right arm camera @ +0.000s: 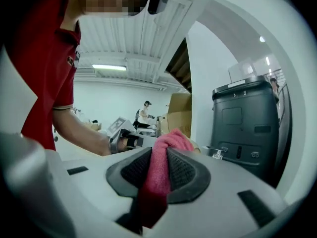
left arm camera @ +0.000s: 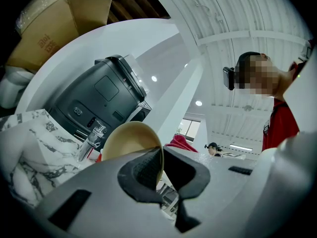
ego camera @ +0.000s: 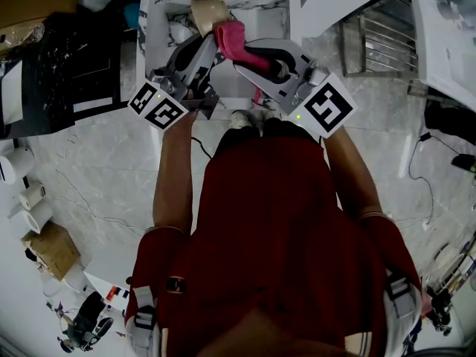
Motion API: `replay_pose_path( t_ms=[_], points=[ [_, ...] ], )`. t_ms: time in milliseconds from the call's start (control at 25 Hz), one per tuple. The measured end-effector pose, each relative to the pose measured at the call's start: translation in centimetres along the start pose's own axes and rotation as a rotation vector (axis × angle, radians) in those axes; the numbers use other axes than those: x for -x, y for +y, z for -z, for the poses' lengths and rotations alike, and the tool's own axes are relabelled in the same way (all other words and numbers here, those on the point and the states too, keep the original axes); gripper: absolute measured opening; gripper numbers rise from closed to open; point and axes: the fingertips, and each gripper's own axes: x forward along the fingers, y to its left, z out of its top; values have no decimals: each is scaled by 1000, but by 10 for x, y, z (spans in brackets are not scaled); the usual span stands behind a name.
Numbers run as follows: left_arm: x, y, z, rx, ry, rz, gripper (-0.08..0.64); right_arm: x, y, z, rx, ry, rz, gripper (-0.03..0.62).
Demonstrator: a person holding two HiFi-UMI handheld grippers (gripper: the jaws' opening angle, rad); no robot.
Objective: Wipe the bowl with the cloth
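Left gripper [left arm camera: 161, 170] is clamping the tan bowl [left arm camera: 130, 140] by its rim, one pad inside and one outside, over the marble counter [ego camera: 160, 21]. Right gripper [right arm camera: 159, 170] is pinching the pink cloth [right arm camera: 168, 143], which is bunching just beside the bowl's edge, clear of the black appliance [left arm camera: 99, 98] behind.

Cloth [ego camera: 232, 42] just right of bowl [ego camera: 206, 11]
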Motion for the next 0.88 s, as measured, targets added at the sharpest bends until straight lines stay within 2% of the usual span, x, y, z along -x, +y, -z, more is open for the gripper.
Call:
replay_pose_path(
  t_ms=[120,360,680,880],
  points=[
    [0,0,3,-6,25,4,20,-2,-4,-3,49,6,30,89],
    [-6,-8,13,-45,91,30,20,-5,-6,-4,110,43,35,89],
    [-10,-17,18,-119,152,73,18,-7,-14,-8,128,36,62,89],
    [-10,-25,21,-129,164,112,19,-6,-21,-14,131,25,79,89]
  ],
)
